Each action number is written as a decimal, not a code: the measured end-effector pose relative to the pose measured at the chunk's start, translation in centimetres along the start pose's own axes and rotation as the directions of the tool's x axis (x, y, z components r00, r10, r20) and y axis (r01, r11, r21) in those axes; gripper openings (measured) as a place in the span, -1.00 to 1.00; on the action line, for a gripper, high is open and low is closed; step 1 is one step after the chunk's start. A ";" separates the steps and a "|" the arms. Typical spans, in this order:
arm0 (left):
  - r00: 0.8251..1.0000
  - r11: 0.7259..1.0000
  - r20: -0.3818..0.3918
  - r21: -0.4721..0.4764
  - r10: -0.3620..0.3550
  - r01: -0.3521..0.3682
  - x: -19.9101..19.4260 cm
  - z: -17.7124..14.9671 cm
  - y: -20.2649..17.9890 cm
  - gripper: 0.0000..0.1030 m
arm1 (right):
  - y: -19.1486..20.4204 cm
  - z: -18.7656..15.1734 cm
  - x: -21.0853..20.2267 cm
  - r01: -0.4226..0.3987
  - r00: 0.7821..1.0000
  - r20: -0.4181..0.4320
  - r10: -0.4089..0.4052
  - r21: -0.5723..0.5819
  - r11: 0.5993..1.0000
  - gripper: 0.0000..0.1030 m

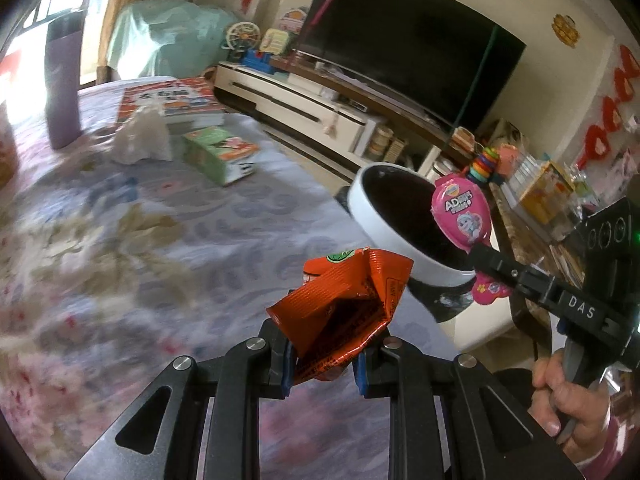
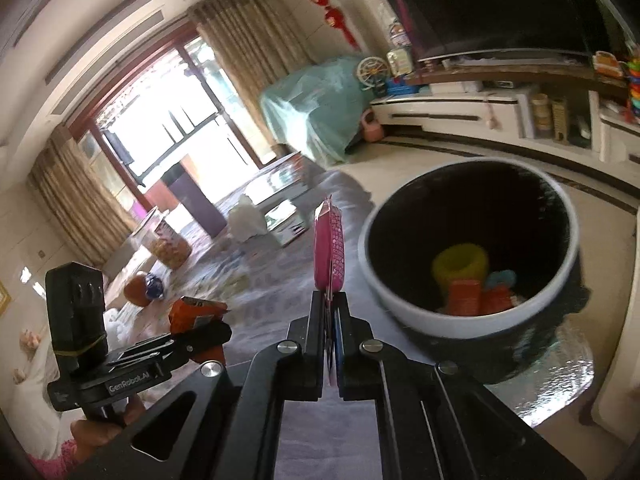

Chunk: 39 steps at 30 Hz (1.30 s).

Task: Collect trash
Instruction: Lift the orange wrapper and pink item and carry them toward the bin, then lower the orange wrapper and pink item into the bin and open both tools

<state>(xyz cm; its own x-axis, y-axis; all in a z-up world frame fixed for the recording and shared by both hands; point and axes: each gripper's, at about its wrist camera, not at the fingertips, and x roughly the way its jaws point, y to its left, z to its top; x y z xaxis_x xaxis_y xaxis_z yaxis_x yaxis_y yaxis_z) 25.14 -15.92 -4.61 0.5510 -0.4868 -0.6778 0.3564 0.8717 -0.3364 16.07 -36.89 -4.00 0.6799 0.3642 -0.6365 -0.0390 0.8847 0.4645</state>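
Observation:
My left gripper is shut on a crumpled orange snack wrapper, held above the floral tablecloth. My right gripper is shut on a flat pink candy wrapper that stands upright between its fingers. In the left wrist view the pink wrapper hangs over the rim of a white bin with a black liner. The bin stands just right of the table's edge and holds a yellow item and orange wrappers. The left gripper and its orange wrapper show at the lower left.
On the table's far side lie a crumpled white tissue, a green box, a book and a purple bottle. A snack jar stands further left. A TV and low cabinet line the wall.

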 end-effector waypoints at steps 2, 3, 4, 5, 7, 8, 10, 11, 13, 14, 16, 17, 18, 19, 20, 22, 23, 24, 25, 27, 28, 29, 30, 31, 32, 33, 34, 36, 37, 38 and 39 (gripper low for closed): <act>1.000 1.000 -0.003 0.013 -0.007 0.007 0.7 0.4 -0.8 -0.60 | -0.7 0.3 -0.5 0.011 1.000 0.010 -0.011 0.008 1.000 -0.93; 1.000 1.000 -0.004 0.016 -0.010 0.010 1.0 0.6 -1.0 -0.60 | -1.2 0.6 -0.8 0.020 1.000 0.019 -0.020 0.012 1.000 -0.93; 1.000 1.000 -0.006 0.020 -0.014 0.014 1.3 0.8 -1.3 -0.60 | -1.5 0.7 -1.0 0.027 0.999 0.025 -0.027 0.014 1.000 -0.93; 1.000 1.000 -0.008 0.024 -0.017 0.017 1.7 1.0 -1.5 -0.60 | -1.6 0.8 -1.1 0.032 0.999 0.029 -0.032 0.016 0.999 -0.93; 1.000 0.999 -0.015 0.034 -0.023 0.024 2.3 1.5 -2.3 -0.60 | -2.4 1.1 -1.5 0.044 0.998 0.039 -0.045 0.024 0.999 -0.93; 1.000 0.999 -0.017 0.041 -0.024 0.025 2.6 1.7 -2.6 -0.60 | -2.8 1.3 -1.6 0.049 0.998 0.042 -0.051 0.030 0.998 -0.93; 0.999 0.998 -0.019 0.056 -0.026 0.027 3.2 2.2 -3.4 -0.60 | -3.5 1.6 -1.7 0.057 0.997 0.047 -0.059 0.038 0.998 -0.93; 0.999 0.997 -0.020 0.064 -0.030 0.031 3.6 2.5 -3.8 -0.60 | -3.8 1.7 -1.8 0.061 0.997 0.048 -0.063 0.042 0.997 -0.93; 0.999 0.997 -0.023 0.075 -0.032 0.034 4.2 2.9 -4.2 -0.60 | -4.4 1.8 -1.8 0.071 0.996 0.051 -0.073 0.046 0.996 -0.93; 0.999 0.996 -0.026 0.079 -0.033 0.035 4.5 3.2 -4.4 -0.60 | -4.6 1.9 -1.8 0.075 0.996 0.051 -0.078 0.048 0.996 -0.93; 0.999 0.995 -0.033 0.089 -0.035 0.038 5.2 3.5 -4.9 -0.60 | -5.1 2.1 -1.8 0.082 0.995 0.052 -0.085 0.052 0.995 -0.93; 0.999 0.995 -0.036 0.096 -0.036 0.040 5.6 3.7 -5.2 -0.60 | -5.4 2.3 -1.8 0.088 0.994 0.053 -0.091 0.053 0.995 -0.93; 0.999 0.994 -0.038 0.101 -0.037 0.041 5.9 3.9 -5.4 -0.60 | -5.6 2.3 -1.9 0.092 0.994 0.054 -0.095 0.054 0.994 -0.93; 0.998 0.993 -0.039 0.106 -0.039 0.043 6.1 4.1 -5.7 -0.60 | -5.8 2.3 -1.9 0.095 0.994 0.054 -0.098 0.055 0.994 -0.93; 0.998 0.993 -0.040 0.109 -0.040 0.044 6.4 4.3 -5.9 -0.60 | -6.1 2.5 -1.9 0.097 0.994 0.054 -0.100 0.057 0.994 -0.93; 0.998 0.992 -0.043 0.118 -0.044 0.048 7.0 4.7 -6.3 -0.60 | -6.6 2.8 -1.8 0.105 0.993 0.053 -0.109 0.061 0.993 -0.93; 0.998 0.991 -0.044 0.123 -0.044 0.049 7.3 5.0 -6.5 -0.60 | -6.9 2.8 -1.8 0.106 0.993 0.053 -0.110 0.064 0.992 -0.93; 0.998 0.991 -0.045 0.126 -0.043 0.048 7.6 5.1 -6.7 -0.60 | -7.2 3.0 -1.7 0.110 0.992 0.054 -0.114 0.068 0.992 -0.93; 0.998 0.990 -0.046 0.129 -0.043 0.049 7.9 5.3 -6.9 -0.60 | -7.4 3.1 -1.7 0.113 0.992 0.053 -0.116 0.069 0.991 -0.93; 0.998 0.989 -0.049 0.137 -0.042 0.049 8.5 5.7 -7.2 -0.60 | -7.6 3.3 -1.6 0.119 0.991 0.054 -0.123 0.071 0.990 -0.93; 0.998 0.989 -0.050 0.140 -0.042 0.049 8.7 5.8 -7.4 -0.60 | -7.8 3.4 -1.6 0.121 0.991 0.054 -0.125 0.071 0.990 -0.93; 0.998 0.989 -0.052 0.143 -0.041 0.048 9.0 6.0 -7.5 -0.60 | -7.9 3.6 -1.6 0.125 0.990 0.054 -0.129 0.071 0.990 -0.93; 0.998 0.988 -0.053 0.144 -0.040 0.047 9.3 6.2 -7.7 -0.59 | -8.1 3.7 -1.5 0.126 0.990 0.053 -0.130 0.071 0.990 -0.93; 0.998 0.988 -0.054 0.145 -0.039 0.047 9.5 6.4 -7.8 -0.59 | -8.2 3.8 -1.5 0.129 0.990 0.053 -0.133 0.071 0.989 -0.93; 0.998 0.988 -0.055 0.146 -0.039 0.046 9.7 6.6 -8.0 -0.59 | -8.2 3.9 -1.4 0.132 0.989 0.052 -0.136 0.070 0.989 -0.93; 0.998 0.988 -0.058 0.146 -0.038 0.046 10.0 6.8 -8.1 -0.59 | -8.3 4.0 -1.3 0.133 0.989 0.051 -0.137 0.070 0.989 -0.93; 0.998 0.988 -0.059 0.147 -0.037 0.046 10.3 6.9 -8.2 -0.59 | -8.3 4.1 -1.3 0.134 0.989 0.050 -0.137 0.070 0.989 -0.93; 0.997 0.988 -0.063 0.148 -0.036 0.045 10.8 7.2 -8.4 -0.59 | -8.4 4.2 -1.1 0.138 0.989 0.045 -0.141 0.070 0.988 -0.93; 0.997 0.988 -0.065 0.149 -0.034 0.044 11.0 7.3 -8.5 -0.59 | -8.5 4.3 -0.9 0.139 0.989 0.042 -0.142 0.070 0.988 -0.93; 0.997 0.988 -0.067 0.151 -0.031 0.041 11.3 7.5 -8.6 -0.59 | -8.6 4.4 -0.8 0.140 0.989 0.038 -0.143 0.070 0.988 -0.93; 0.997 0.988 -0.070 0.152 -0.029 0.040 11.6 7.6 -8.7 -0.58 | -8.8 4.5 -0.6 0.141 0.989 0.036 -0.144 0.070 0.987 -0.93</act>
<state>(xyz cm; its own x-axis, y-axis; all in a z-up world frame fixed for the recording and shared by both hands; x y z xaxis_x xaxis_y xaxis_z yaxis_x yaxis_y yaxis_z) 34.19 -29.54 -4.55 0.4863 -0.5069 -0.7117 0.4887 0.8330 -0.2595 19.32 -46.23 -4.93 0.7043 0.2223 -0.6742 0.1087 0.9047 0.4119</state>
